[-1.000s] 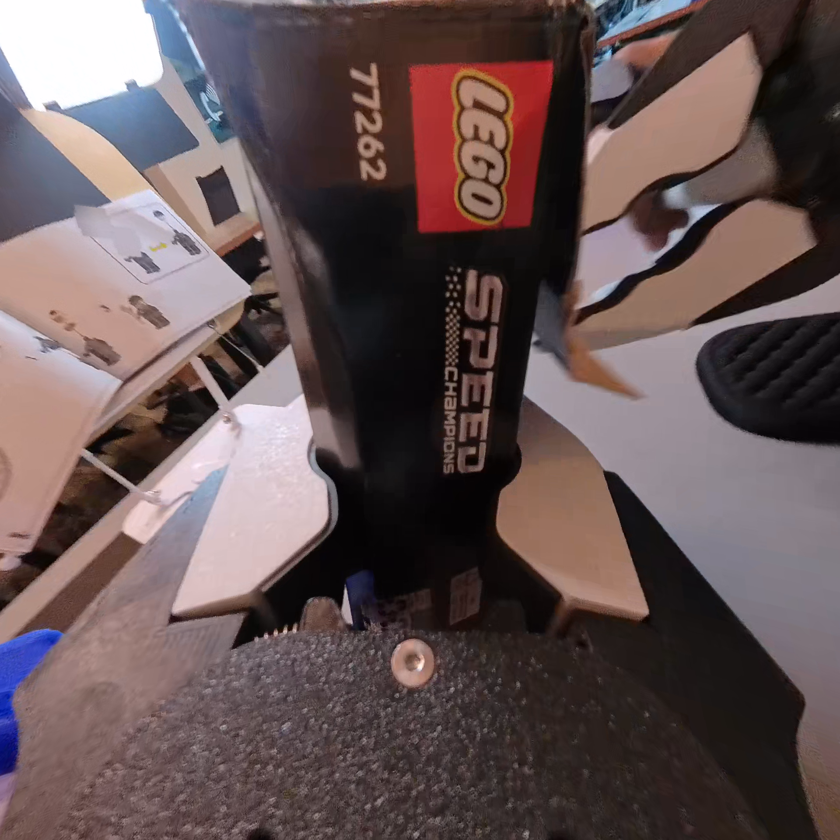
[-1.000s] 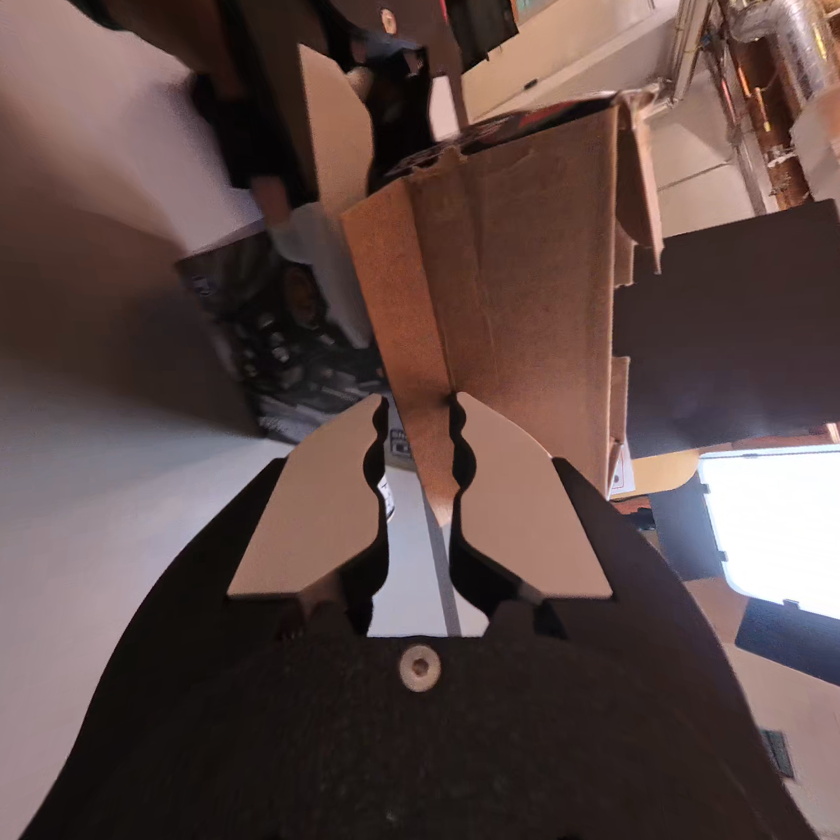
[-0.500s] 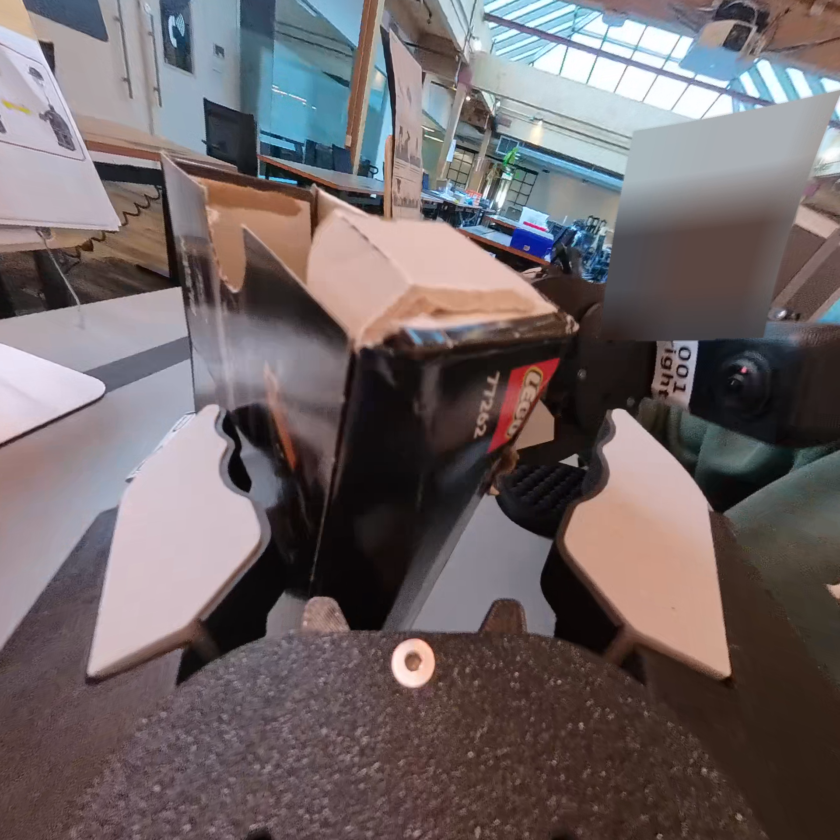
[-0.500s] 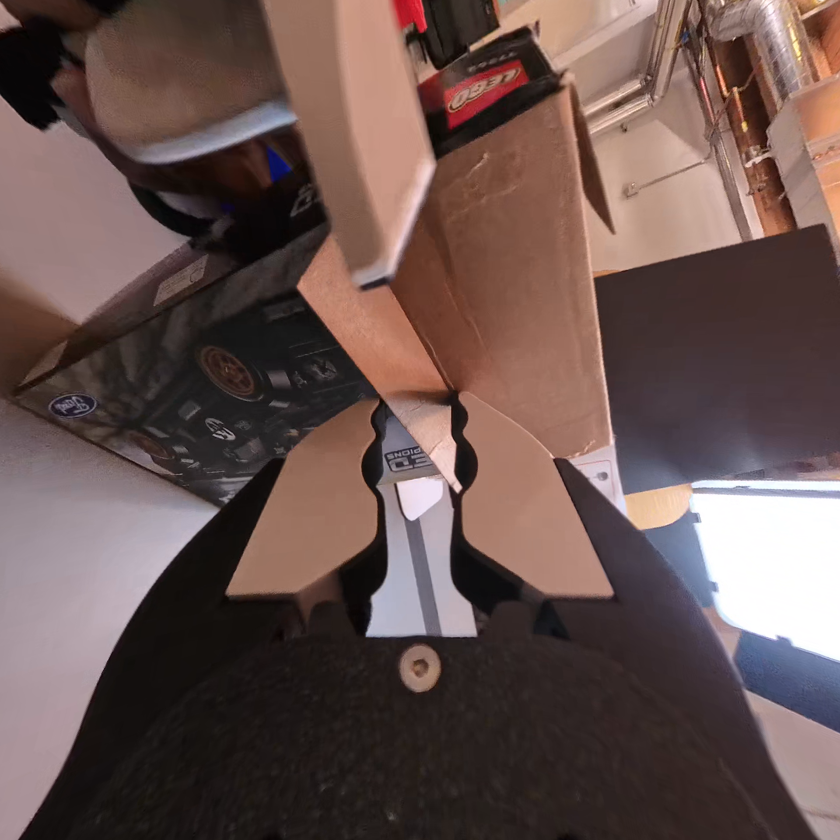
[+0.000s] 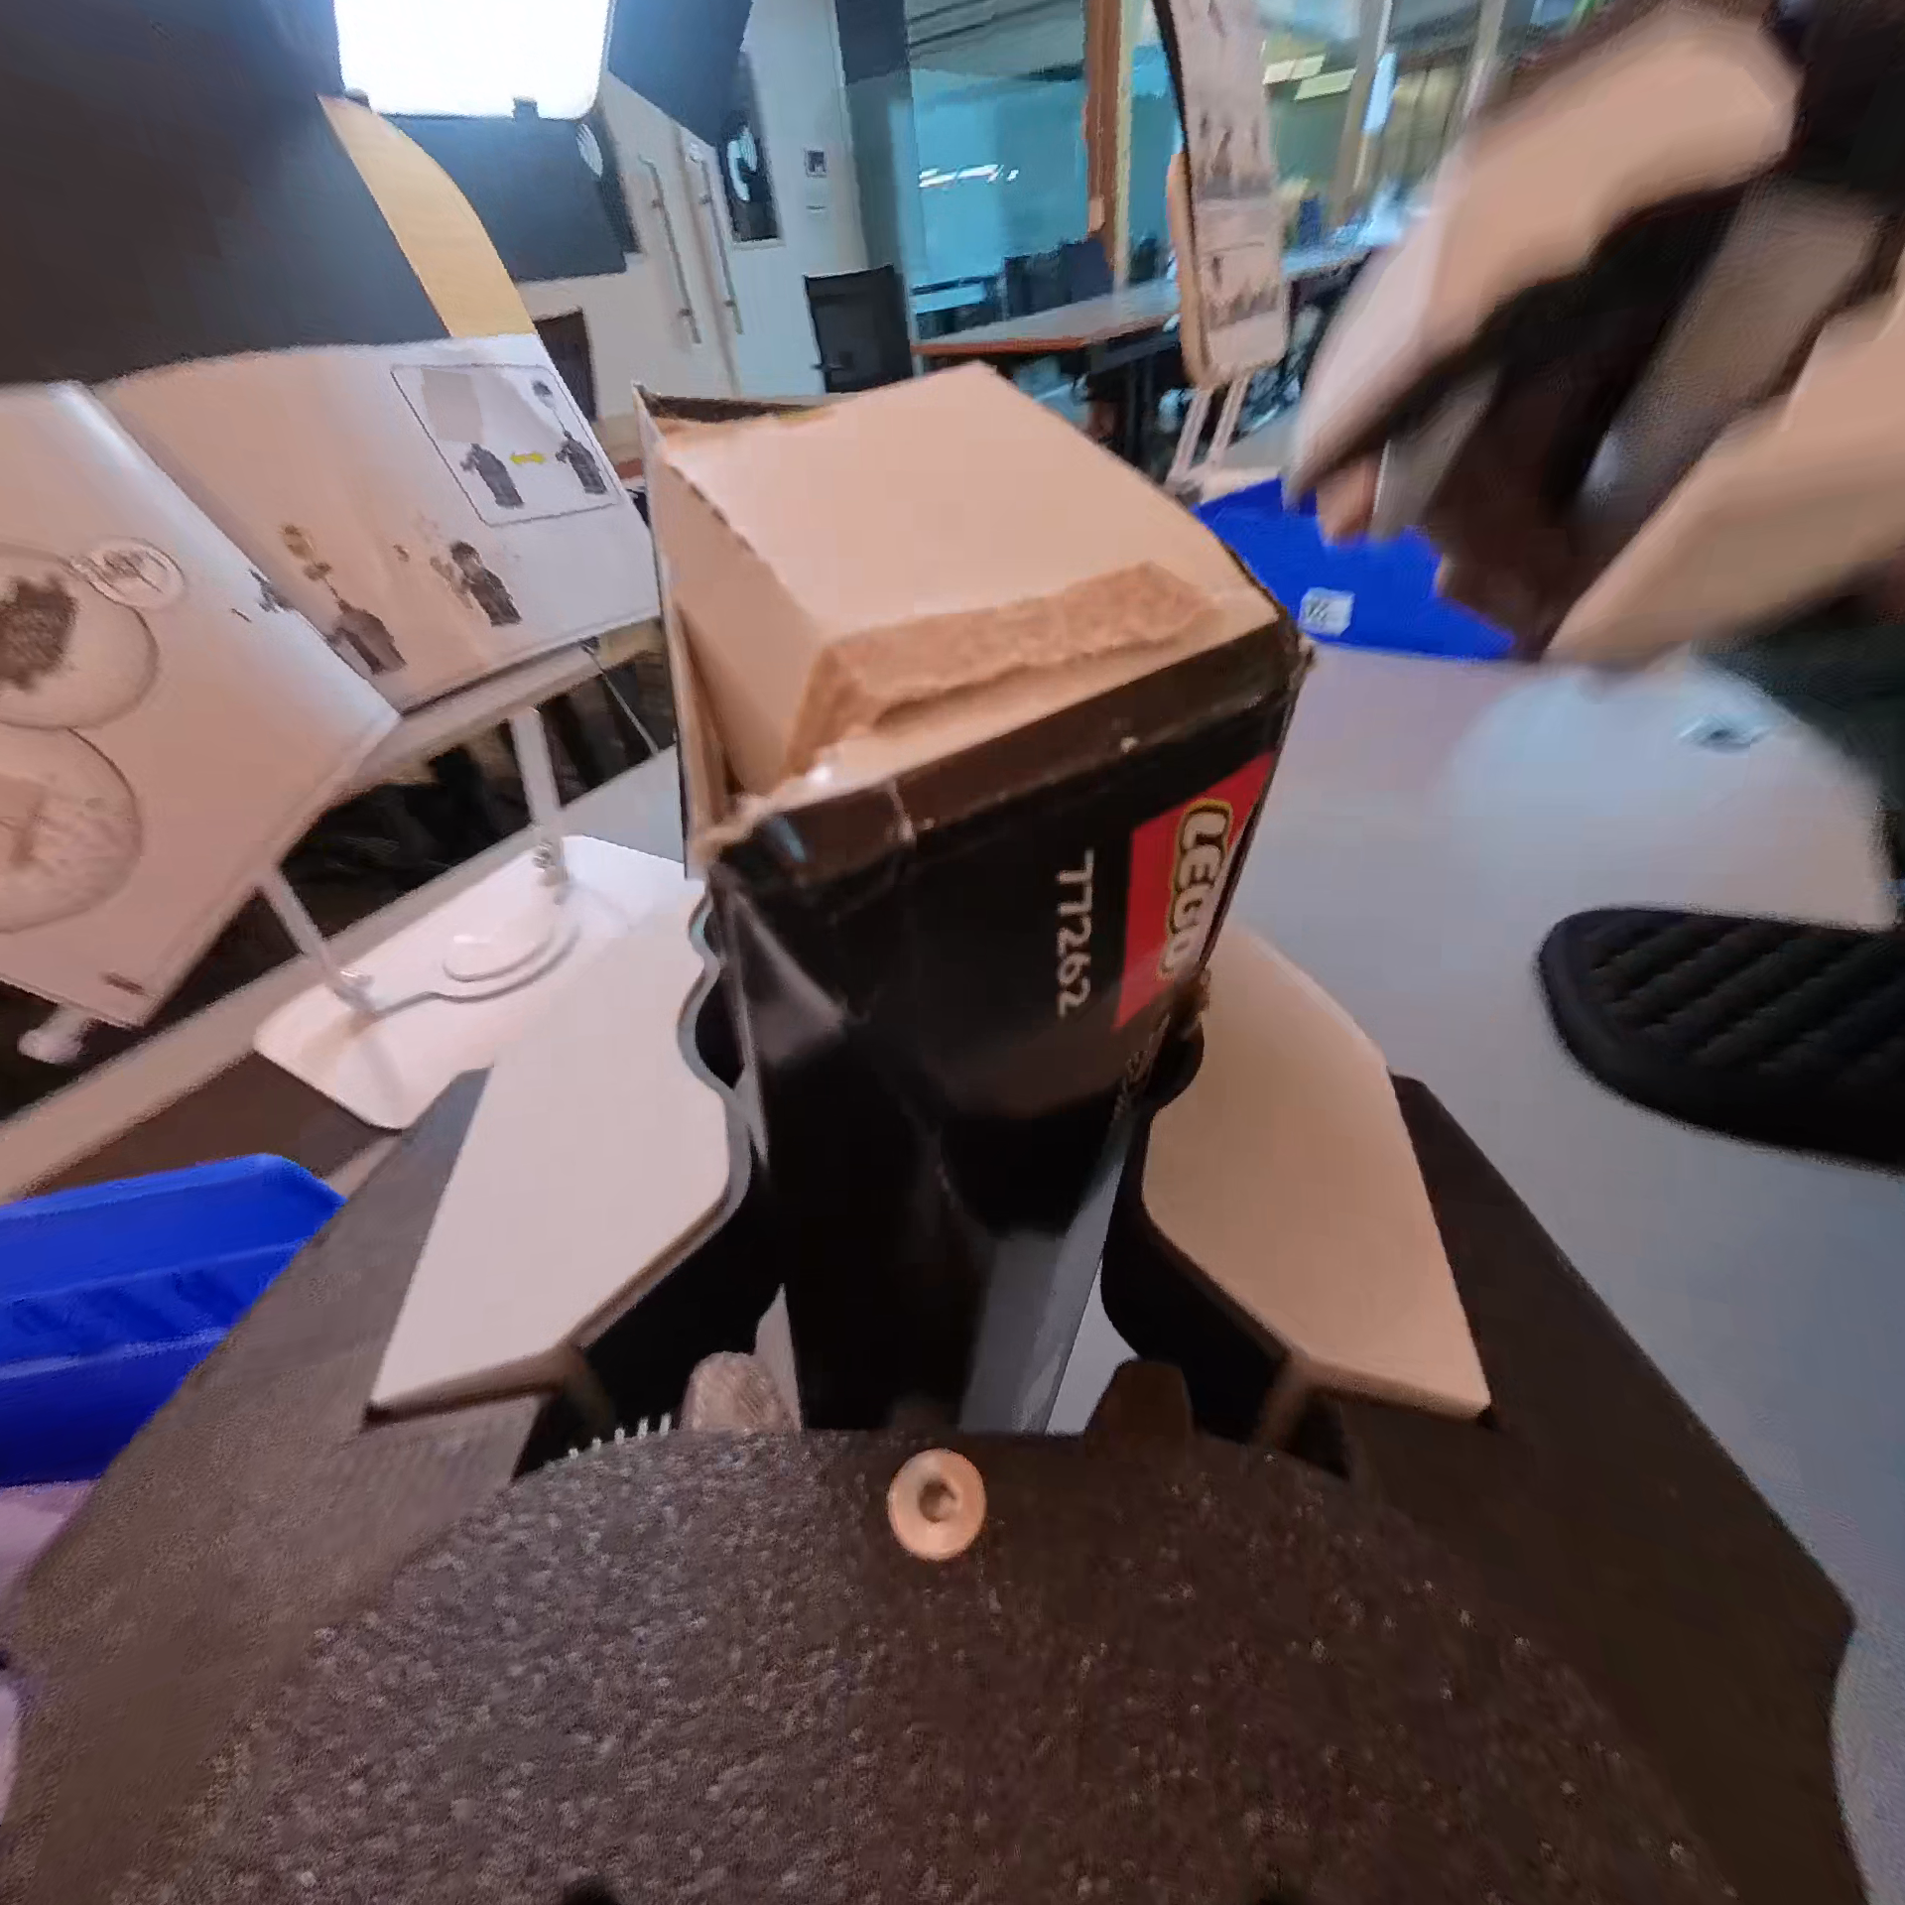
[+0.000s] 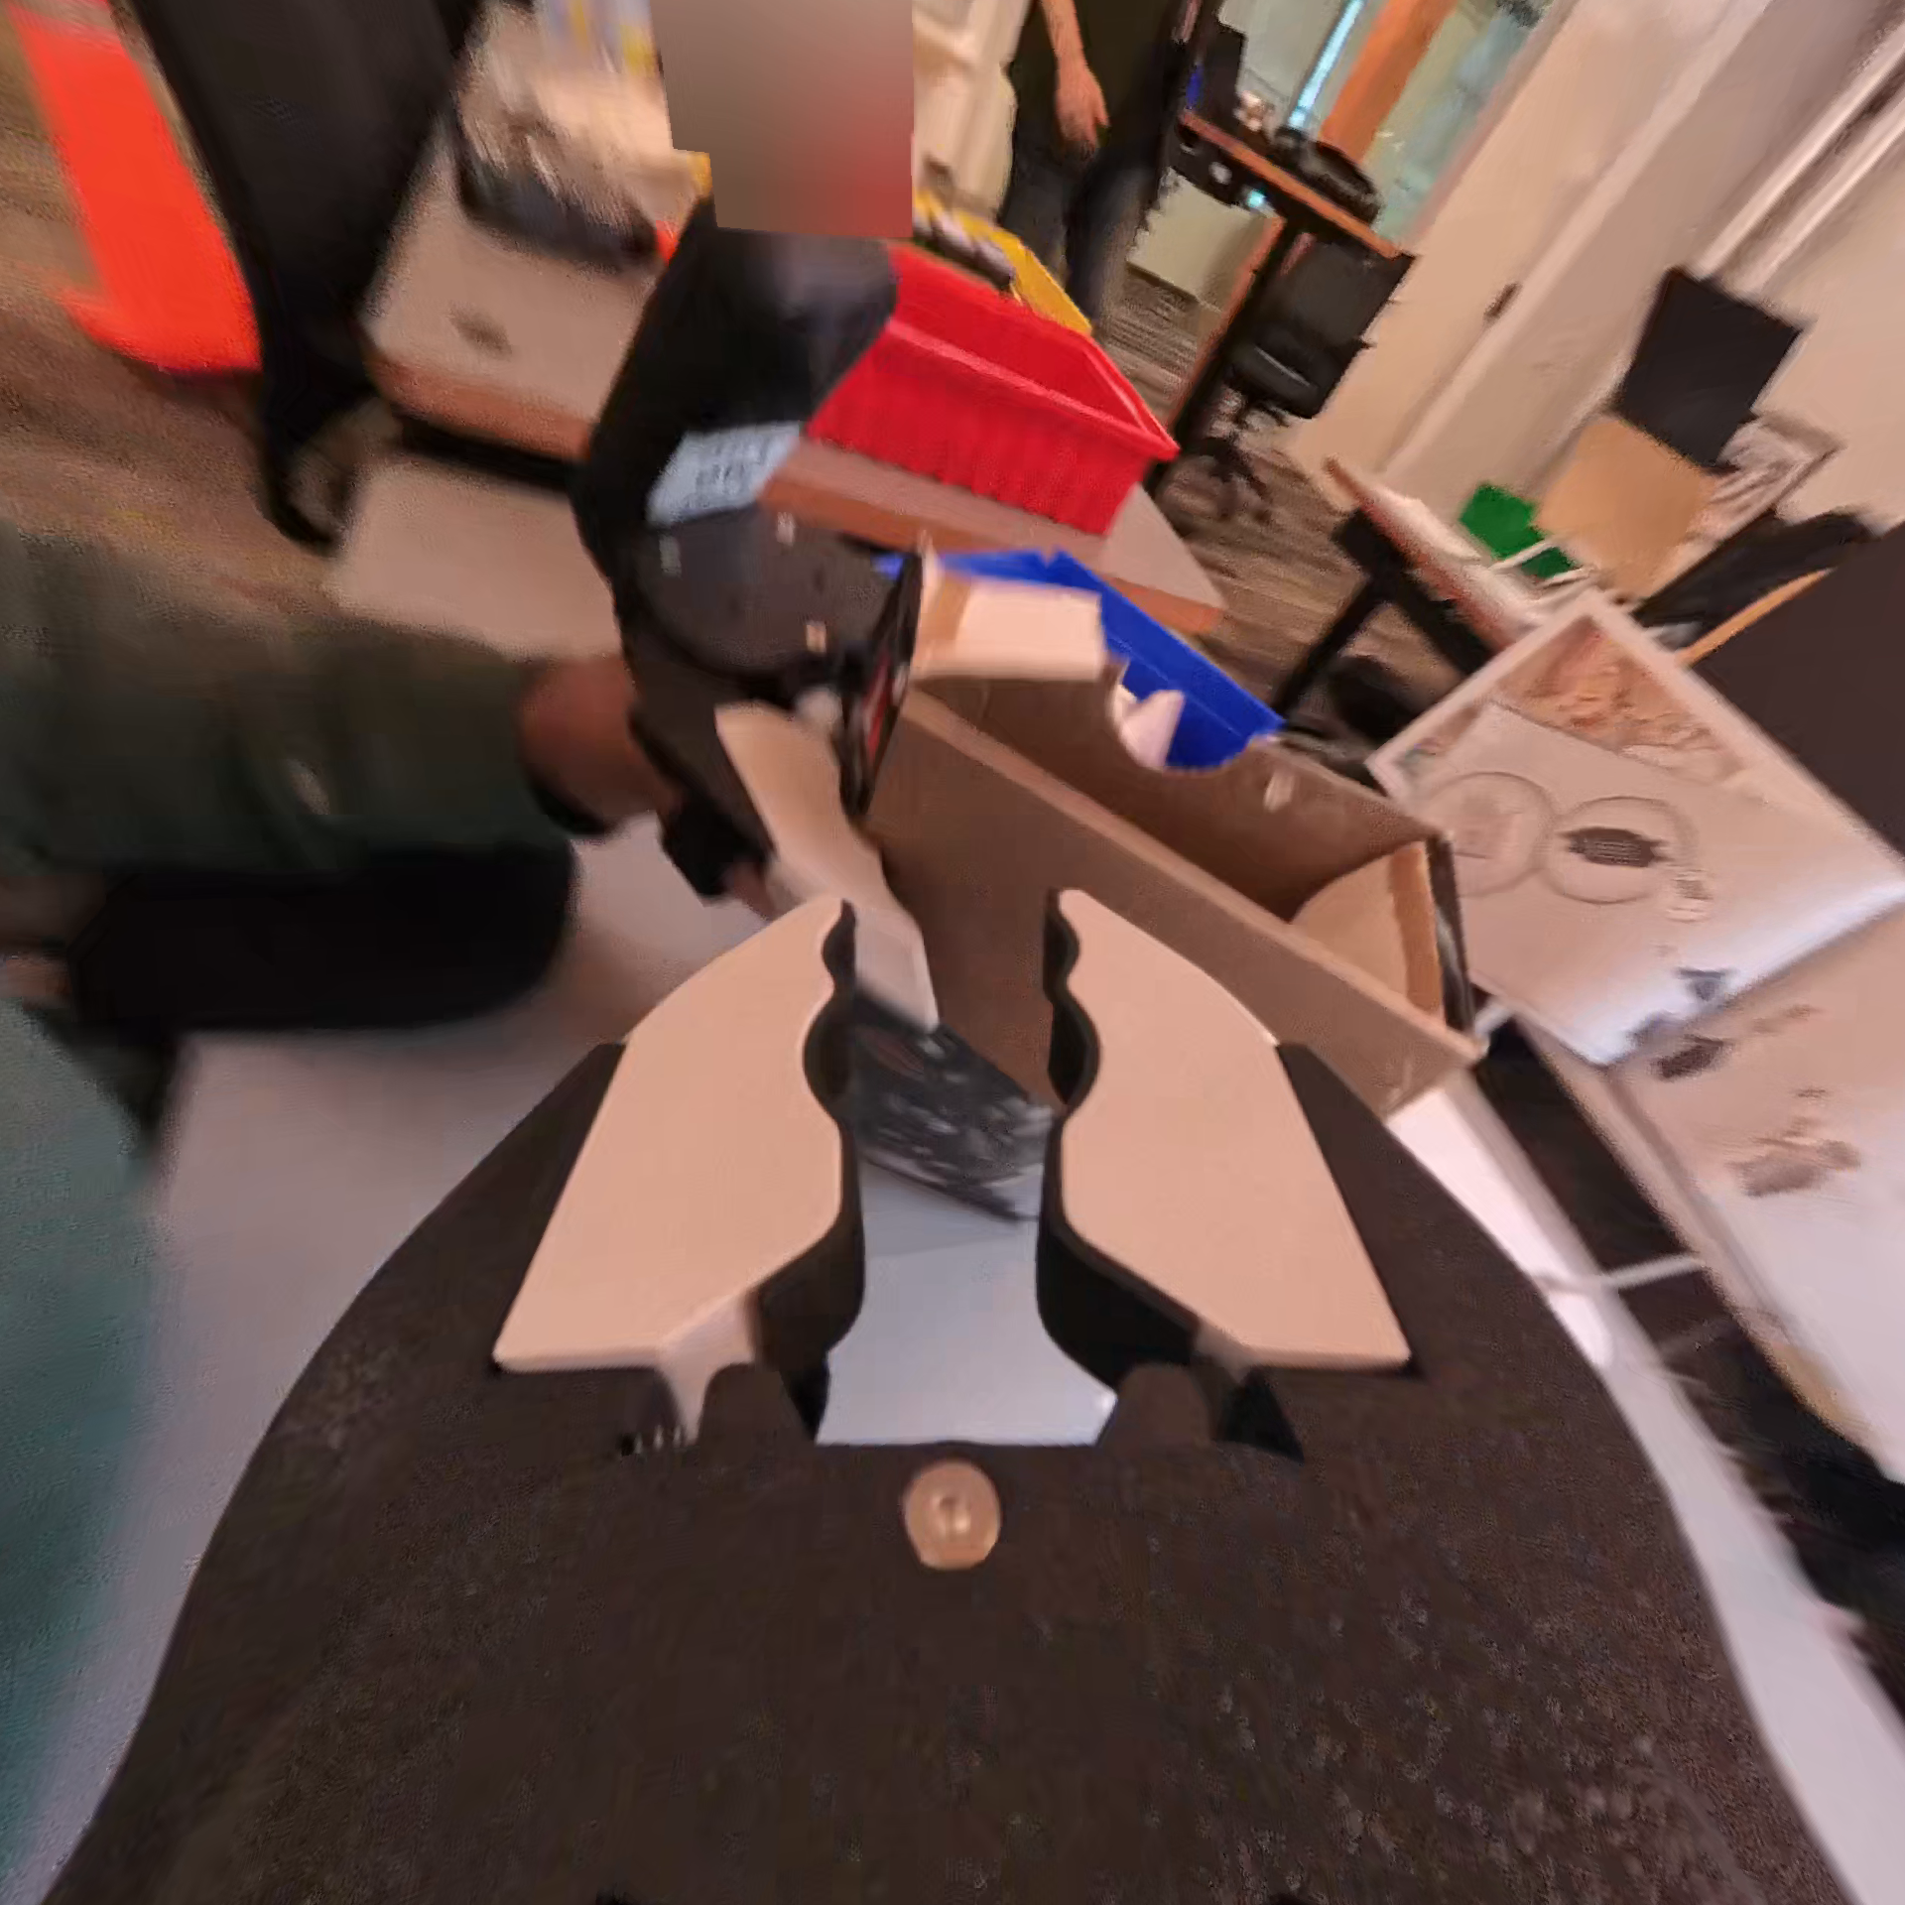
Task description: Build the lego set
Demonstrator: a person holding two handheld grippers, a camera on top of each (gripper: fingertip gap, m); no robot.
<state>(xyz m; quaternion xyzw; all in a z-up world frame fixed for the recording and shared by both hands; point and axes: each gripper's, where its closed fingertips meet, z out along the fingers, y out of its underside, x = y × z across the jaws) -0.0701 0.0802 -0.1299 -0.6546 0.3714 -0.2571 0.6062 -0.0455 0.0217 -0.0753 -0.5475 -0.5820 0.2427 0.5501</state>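
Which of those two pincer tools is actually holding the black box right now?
The left gripper: its pale fingers clamp the black box on both sides. The right gripper stands a little open, holding nothing, with the box beyond its tips.

Black lego box (image 5: 969,928), torn open, clamped upright.

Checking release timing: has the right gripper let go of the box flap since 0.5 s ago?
Yes. The right gripper has backed off the box; its jaws now stand apart, empty.

Black box (image 5: 928,979), blue bin (image 5: 134,1268)
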